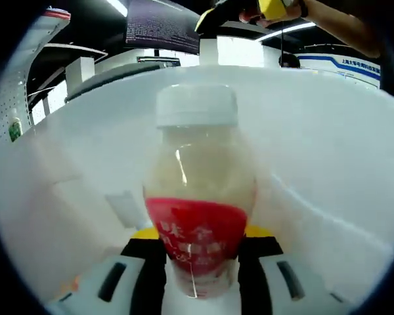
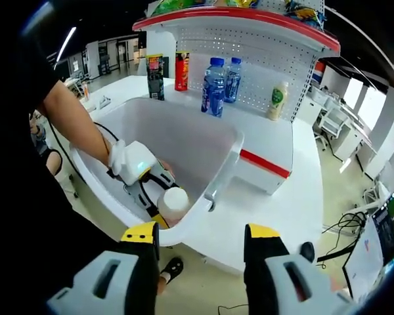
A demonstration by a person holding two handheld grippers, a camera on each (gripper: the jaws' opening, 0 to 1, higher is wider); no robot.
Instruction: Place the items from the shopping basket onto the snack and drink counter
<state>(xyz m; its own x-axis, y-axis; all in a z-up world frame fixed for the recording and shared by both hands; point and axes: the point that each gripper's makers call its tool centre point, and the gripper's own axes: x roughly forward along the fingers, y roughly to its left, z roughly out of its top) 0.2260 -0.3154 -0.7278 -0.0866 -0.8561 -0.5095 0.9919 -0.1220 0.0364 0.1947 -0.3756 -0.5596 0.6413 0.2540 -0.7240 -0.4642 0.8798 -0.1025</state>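
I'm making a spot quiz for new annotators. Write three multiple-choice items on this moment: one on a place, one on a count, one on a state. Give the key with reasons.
1. Where is the held bottle?
A. on the counter
B. inside the white basket
C. on the floor

2. How many blue-capped water bottles stand on the counter?
A. one
B. two
C. four

3. What is the right gripper doing?
A. open, holding nothing
B. shut on a can
C. shut on the bottle

Key: B, the left gripper grips it within the basket's walls; B, a pair stands side by side; A, its jaws stand apart around nothing.
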